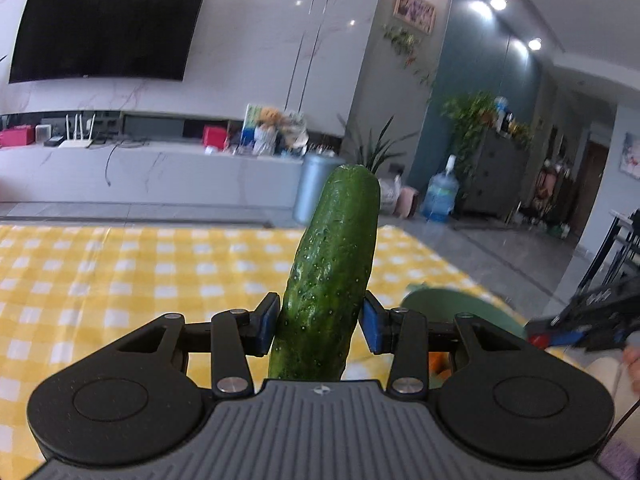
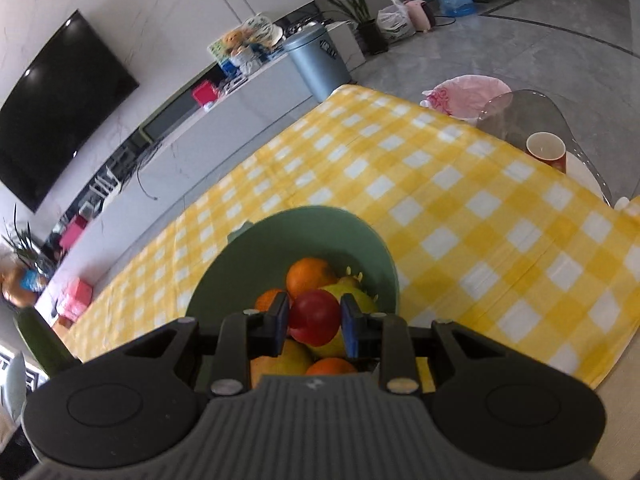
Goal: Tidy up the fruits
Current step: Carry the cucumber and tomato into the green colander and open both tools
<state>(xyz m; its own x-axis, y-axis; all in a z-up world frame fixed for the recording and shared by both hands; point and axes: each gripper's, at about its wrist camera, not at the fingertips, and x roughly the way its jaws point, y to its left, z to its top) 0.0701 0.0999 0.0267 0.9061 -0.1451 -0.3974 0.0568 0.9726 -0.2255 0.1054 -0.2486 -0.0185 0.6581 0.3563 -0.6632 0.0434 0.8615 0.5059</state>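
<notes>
The cucumber (image 1: 328, 276) stands nearly upright between the left gripper (image 1: 320, 324)'s jaws, its lower end down by the gripper body and its tip well above the pads; the jaws are partly closed, both pads against its sides, so it is held clear of the bench (image 1: 120, 272). Right of these jaws and lower sits the green bowl (image 1: 452, 304), mostly hidden.

In the right wrist view the right gripper (image 2: 314, 322) has its jaws nearly closed on a red fruit (image 2: 314, 318), which hangs just over the bowl (image 2: 304, 228). Below and around the jaws lie oranges (image 2: 308, 278) and a yellow-green fruit (image 2: 356, 296), already in the bowl.

The step in hand looks like carrying: each gripper has one item lifted. The red fruit seems ready to be set down among the others, which calls for a small drop and an easy release so nothing rolls out. The cucumber is long, so it probably needs laying flat, not dropping on end.
</notes>
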